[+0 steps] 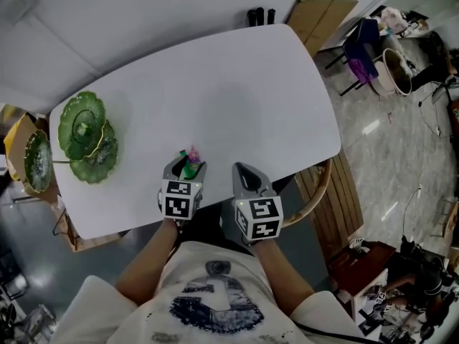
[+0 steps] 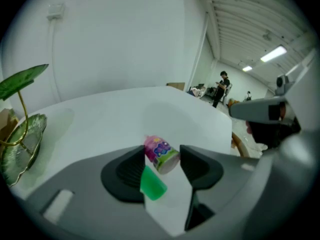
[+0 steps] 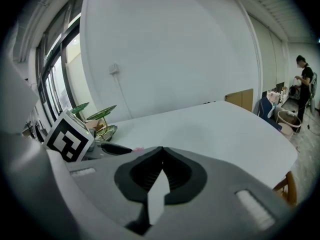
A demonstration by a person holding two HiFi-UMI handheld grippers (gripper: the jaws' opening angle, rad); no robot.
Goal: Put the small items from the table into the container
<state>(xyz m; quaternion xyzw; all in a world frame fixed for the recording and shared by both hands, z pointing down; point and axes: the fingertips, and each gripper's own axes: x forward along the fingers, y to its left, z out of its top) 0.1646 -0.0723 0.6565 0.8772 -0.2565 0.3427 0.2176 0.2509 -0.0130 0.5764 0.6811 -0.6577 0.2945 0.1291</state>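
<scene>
Fingers | left gripper (image 1: 185,167) grips toy (image 2: 161,154), lengthwise, pink end outward | right gripper (image 3: 161,150) closed, empty

A wooden chair (image 1: 346,205), a cardboard sheet (image 1: 320,16) and a distant person (image 2: 220,86) show.

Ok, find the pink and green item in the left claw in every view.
Head view: the pink and green item sits low, left of centre, between the tips of the left claw.
Left gripper view: just below centre, gripped between the jaws.
Right gripper view: only a pink sliver shows, left of centre.
Shared landmark: the green leaf-dish stand.
</scene>
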